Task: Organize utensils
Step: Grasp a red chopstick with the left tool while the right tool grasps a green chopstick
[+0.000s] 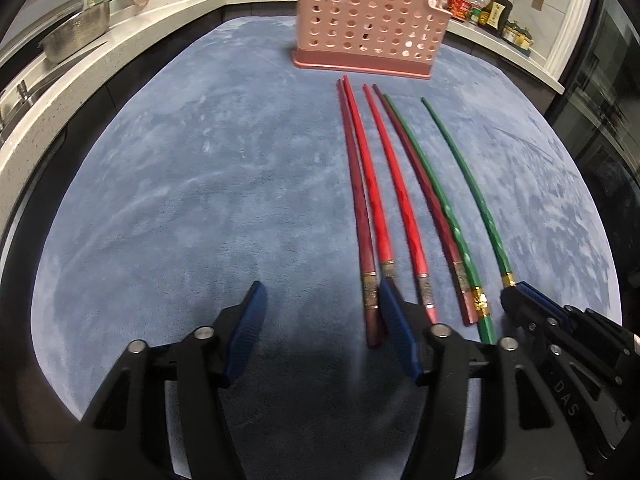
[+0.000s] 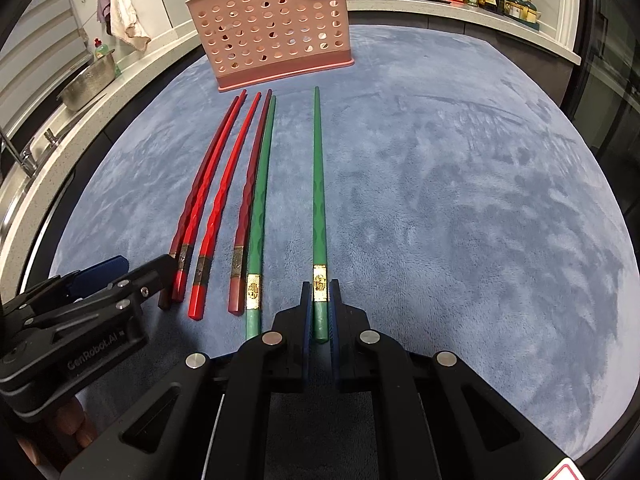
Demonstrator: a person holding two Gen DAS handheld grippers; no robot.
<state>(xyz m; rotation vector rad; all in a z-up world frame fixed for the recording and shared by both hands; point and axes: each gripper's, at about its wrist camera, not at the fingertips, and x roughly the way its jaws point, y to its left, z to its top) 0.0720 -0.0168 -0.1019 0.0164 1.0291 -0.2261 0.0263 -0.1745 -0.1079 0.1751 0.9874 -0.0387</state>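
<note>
Six chopsticks lie side by side, four red (image 2: 218,196) and two green (image 2: 318,184), tips toward the upright pink perforated holder (image 2: 272,36).

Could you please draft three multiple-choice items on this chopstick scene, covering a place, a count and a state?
1. Where does the pink holder stand?
A. beyond the chopstick tips
B. beside the handles
C. on the chopsticks

2. How many green chopsticks lie on the blue mat?
A. one
B. two
C. four

3. The right tool is:
A. open, empty
B. shut on the separate green chopstick
C. out of view

Answers: 1 A, the tips point toward it; 2 B, the other green chopstick lies beside a dark red one; 3 B, fingers flank its handle.
</note>
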